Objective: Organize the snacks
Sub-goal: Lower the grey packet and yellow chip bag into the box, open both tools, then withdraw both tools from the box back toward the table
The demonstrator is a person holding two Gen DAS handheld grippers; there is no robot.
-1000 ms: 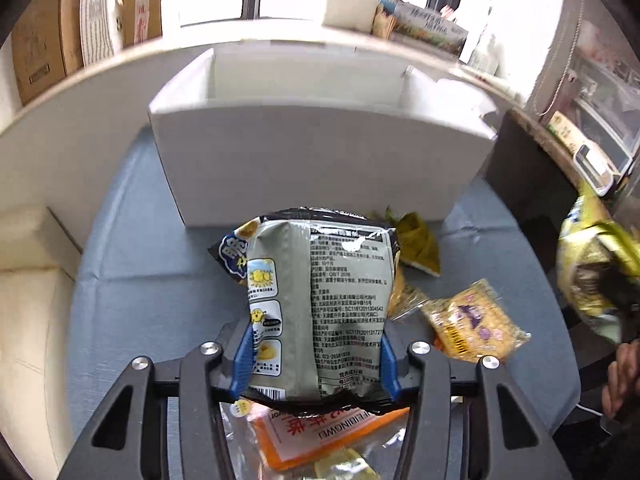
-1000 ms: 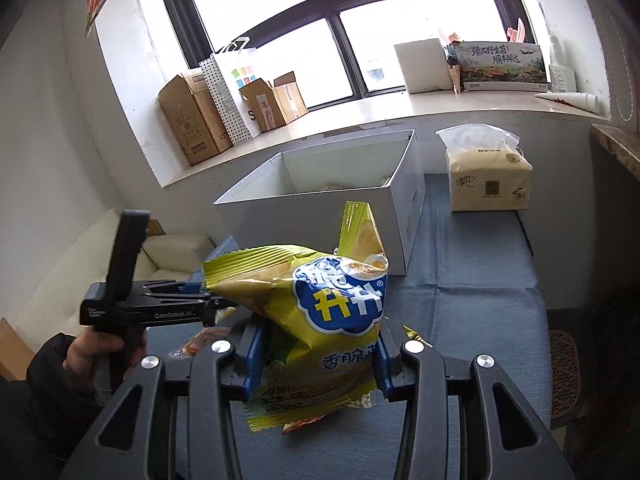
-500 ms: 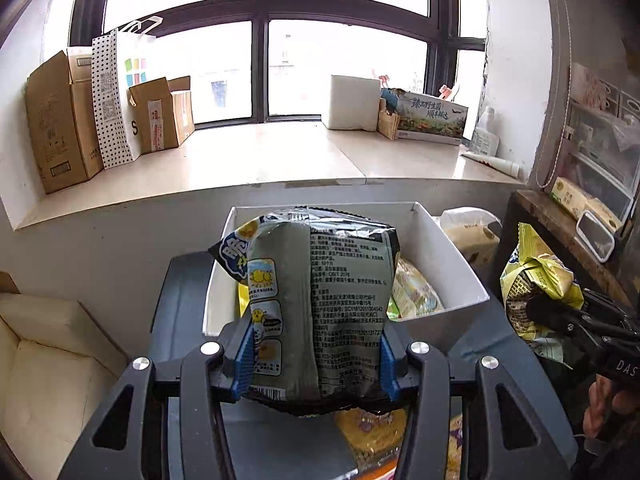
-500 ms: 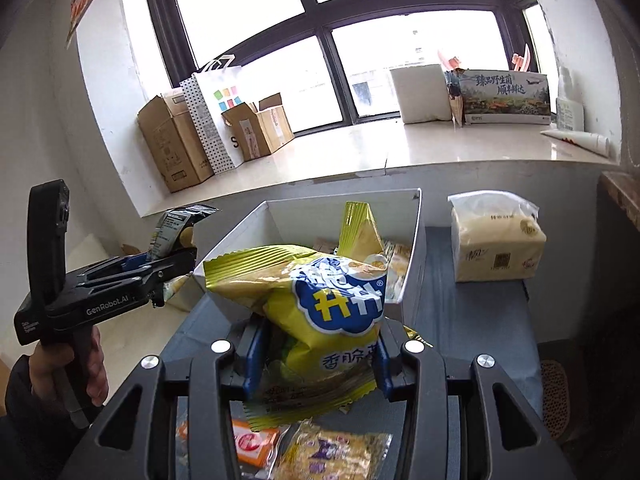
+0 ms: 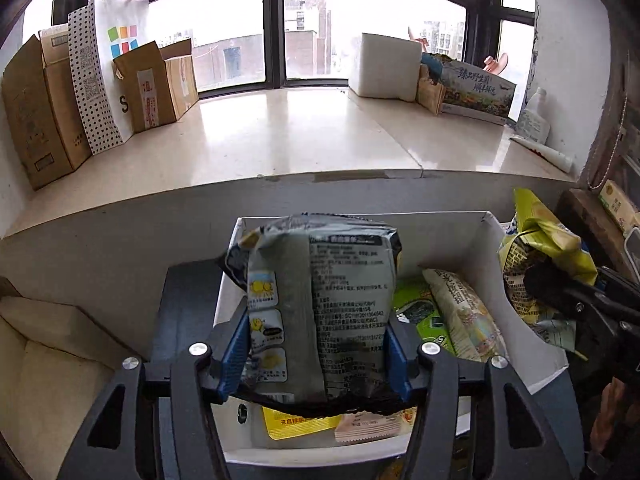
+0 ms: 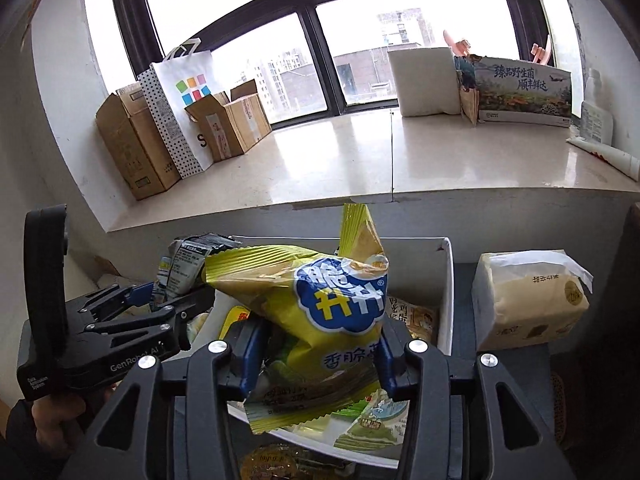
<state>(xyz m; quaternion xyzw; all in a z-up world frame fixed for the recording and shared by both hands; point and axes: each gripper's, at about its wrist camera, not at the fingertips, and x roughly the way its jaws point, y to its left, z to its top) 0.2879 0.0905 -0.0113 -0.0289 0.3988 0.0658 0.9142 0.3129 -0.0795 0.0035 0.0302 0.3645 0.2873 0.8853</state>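
My left gripper [image 5: 316, 354] is shut on a grey-and-black snack bag [image 5: 320, 304], held upright over the white box [image 5: 532, 344]. My right gripper [image 6: 316, 358] is shut on a yellow chip bag [image 6: 320, 312] with a blue logo, held over the same white box [image 6: 446, 292]. The box holds several snack packets, among them a green packet [image 5: 424, 312] and a pale long packet [image 5: 464, 316]. The right gripper with the yellow bag also shows at the right of the left wrist view [image 5: 560, 280]. The left gripper also shows at the left of the right wrist view [image 6: 192, 292].
A tissue pack [image 6: 528, 300] stands right of the box on the blue-grey table [image 6: 464, 280]. A snack packet [image 6: 272, 460] lies on the table in front of the box. The windowsill [image 5: 280, 140] behind carries cardboard boxes [image 5: 160, 84] and a paper bag [image 5: 104, 72].
Both grippers have moved forward with their bags and now hold them over the box. The box looks nearer and lower in both views.
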